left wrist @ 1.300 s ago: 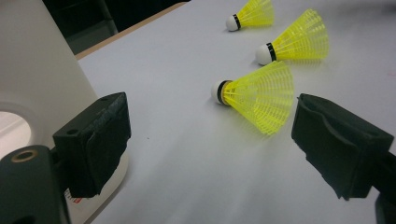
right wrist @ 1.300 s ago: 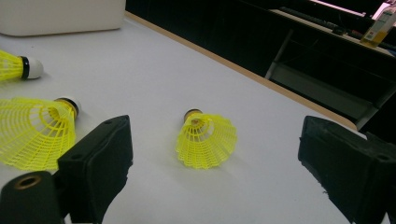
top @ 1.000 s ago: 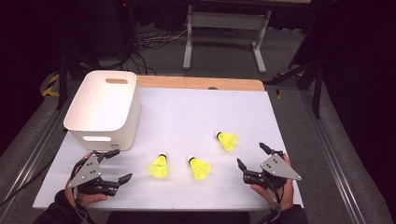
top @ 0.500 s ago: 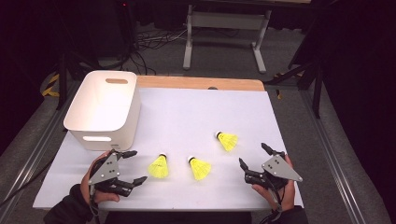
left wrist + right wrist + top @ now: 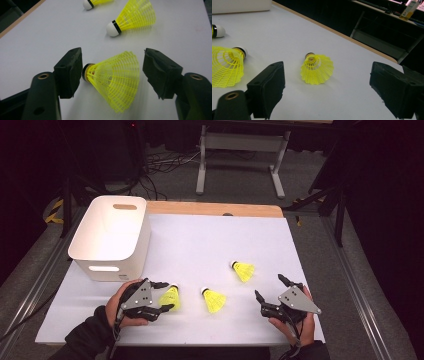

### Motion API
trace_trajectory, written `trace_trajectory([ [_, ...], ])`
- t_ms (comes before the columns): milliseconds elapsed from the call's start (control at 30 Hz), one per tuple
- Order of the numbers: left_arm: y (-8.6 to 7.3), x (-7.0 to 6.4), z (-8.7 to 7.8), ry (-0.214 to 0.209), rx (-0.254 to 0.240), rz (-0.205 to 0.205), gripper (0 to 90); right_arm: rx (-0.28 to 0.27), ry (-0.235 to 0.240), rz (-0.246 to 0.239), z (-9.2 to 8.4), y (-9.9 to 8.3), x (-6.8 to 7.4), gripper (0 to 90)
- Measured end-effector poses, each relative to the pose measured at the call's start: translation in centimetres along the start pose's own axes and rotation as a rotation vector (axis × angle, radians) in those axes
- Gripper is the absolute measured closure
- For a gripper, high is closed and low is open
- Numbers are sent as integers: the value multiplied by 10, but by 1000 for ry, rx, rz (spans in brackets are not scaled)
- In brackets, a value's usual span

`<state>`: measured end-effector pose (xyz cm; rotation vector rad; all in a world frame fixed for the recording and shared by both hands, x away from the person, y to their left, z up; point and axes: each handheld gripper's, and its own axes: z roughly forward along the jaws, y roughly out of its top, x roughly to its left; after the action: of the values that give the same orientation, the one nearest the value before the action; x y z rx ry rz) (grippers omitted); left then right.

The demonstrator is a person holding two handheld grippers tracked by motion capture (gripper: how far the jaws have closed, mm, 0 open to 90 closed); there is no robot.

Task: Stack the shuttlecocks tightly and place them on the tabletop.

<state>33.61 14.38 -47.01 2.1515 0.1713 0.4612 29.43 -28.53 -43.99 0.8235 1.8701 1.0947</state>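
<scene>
Nearest shuttlecock (image 5: pixel 113 80) is bracketed by the left gripper (image 5: pixel 112 72), lying on its side on the white table (image 5: pixel 200 245), just in front of the white bin (image 5: pixel 110 237). In the left gripper view one jaw is seen touching or nearly touching the cork end, the other is apart from the skirt rim; a gap is visible there. Jaws have just been closing, not yet clamped, nothing held.

The right gripper (image 5: pixel 272 295) is parked at the near right of the table, jaws wide apart, nothing between them. Two more shuttlecocks are lying apart from each other: a middle one (image 5: pixel 214 300) and a far right one (image 5: pixel 243 270).

Handling, judged from appearance:
- Very light. It could be nudged or rolled away by a jaw before the grip is made.
- The mesh skirt is soft plastic and springy. It is expected to be crushed or deformed if squeezed hard across the open end.
- The cork end is the stiff part, small and rounded, so it may be squirted out of a hard pinch.
- A cone on its side tends to be rolled in an arc when touched.

Grip advice: the present end-to-end line, cork to rim, looks poor, as the skirt would be buckled. A hold across the narrow neck just behind the cork is preferred, with light force only. Closing should be done slowly, with both pads met together.
</scene>
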Motion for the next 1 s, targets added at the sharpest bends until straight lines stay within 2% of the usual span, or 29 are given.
trace_trajectory([
  [200,2,3,4,-4,16,24,485,2,3,-6,0,0,0,142],
  [300,5,5,5,-7,26,55,571,8,4,-8,1,-1,1,144],
  [367,6,6,6,-29,18,50,612,10,5,-8,1,-1,1,146],
  [433,8,7,7,-18,38,74,664,12,5,-9,1,-1,1,150],
  [500,9,7,9,-25,38,77,720,17,9,-11,2,-1,1,151],
  [733,15,14,9,15,30,84,845,22,9,-10,3,-1,1,156],
  [800,18,17,9,42,33,86,883,22,11,-11,3,-1,2,156],
  [867,20,20,9,48,30,71,888,22,11,-12,3,-1,2,156],
  [900,24,23,9,62,28,54,890,22,12,-9,2,-1,2,156],
  [1000,32,28,12,99,45,36,892,24,9,-4,2,-1,1,157],
])
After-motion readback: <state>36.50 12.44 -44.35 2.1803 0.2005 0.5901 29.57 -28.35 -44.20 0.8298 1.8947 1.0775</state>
